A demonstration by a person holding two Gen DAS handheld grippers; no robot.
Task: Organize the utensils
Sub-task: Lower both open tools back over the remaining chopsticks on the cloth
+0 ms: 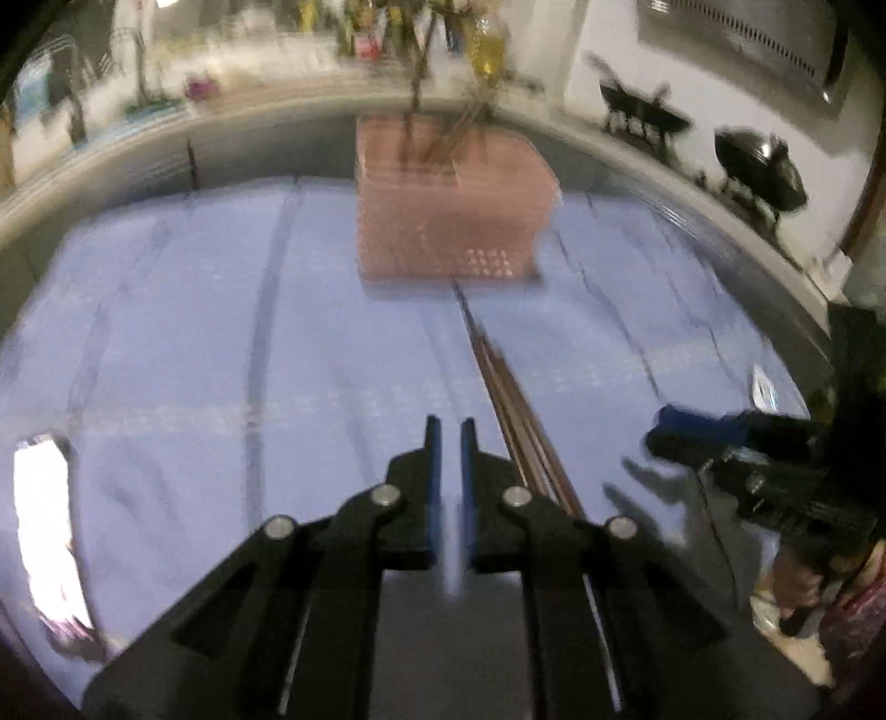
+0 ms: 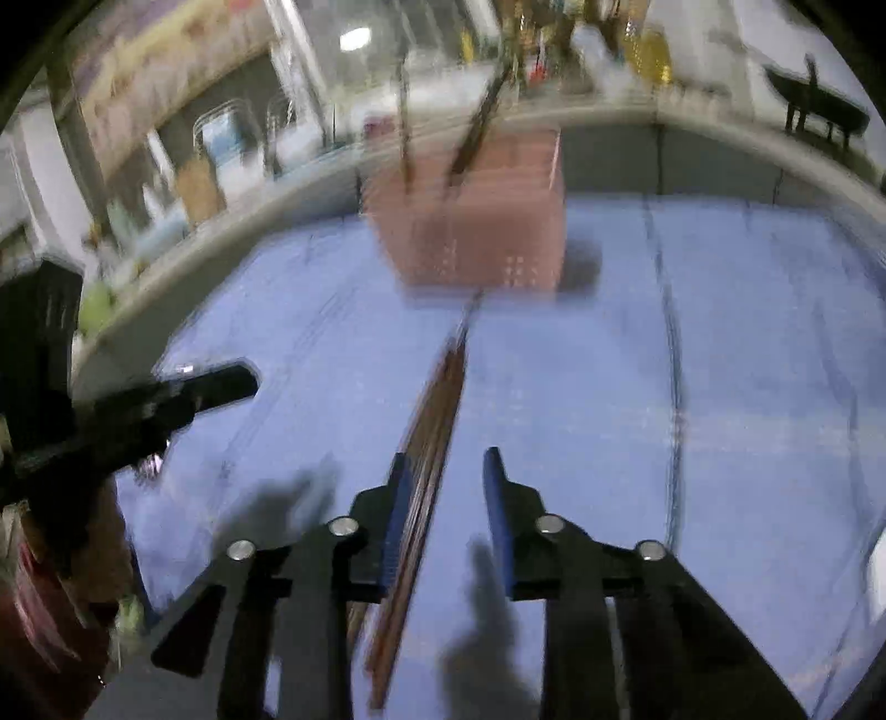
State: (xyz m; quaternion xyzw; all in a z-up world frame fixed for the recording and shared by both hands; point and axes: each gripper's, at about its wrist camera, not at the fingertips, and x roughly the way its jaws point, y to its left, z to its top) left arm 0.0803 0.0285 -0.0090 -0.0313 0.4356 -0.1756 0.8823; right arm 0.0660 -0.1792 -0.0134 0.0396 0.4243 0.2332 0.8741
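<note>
Both grippers, left (image 1: 451, 429) nearly pressed together and right (image 2: 446, 462) spread, grip nothing: some sticks already stand in my pink perforated plastic basket (image 1: 448, 221) at upper centre, while brown wooden chopsticks (image 2: 429, 421) wait mid-frame on my blue cloth (image 1: 221, 332).

We are seeing both views motion-smeared: pink basket (image 1: 451, 221) holes unreadable, utensils (image 2: 470, 138) inside it unidentifiable, brown sticks (image 2: 426, 443) uncountable, shelf clutter (image 1: 365, 33) illegible, bright object (image 1: 44, 531) getting cropped.

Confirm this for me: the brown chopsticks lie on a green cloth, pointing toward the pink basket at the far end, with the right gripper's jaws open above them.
Wrong on the colour only. The cloth is blue, not green, as both wrist views show. The rest holds: the chopsticks lie on it, pointing toward the pink basket, and the right gripper is open above them.
</note>
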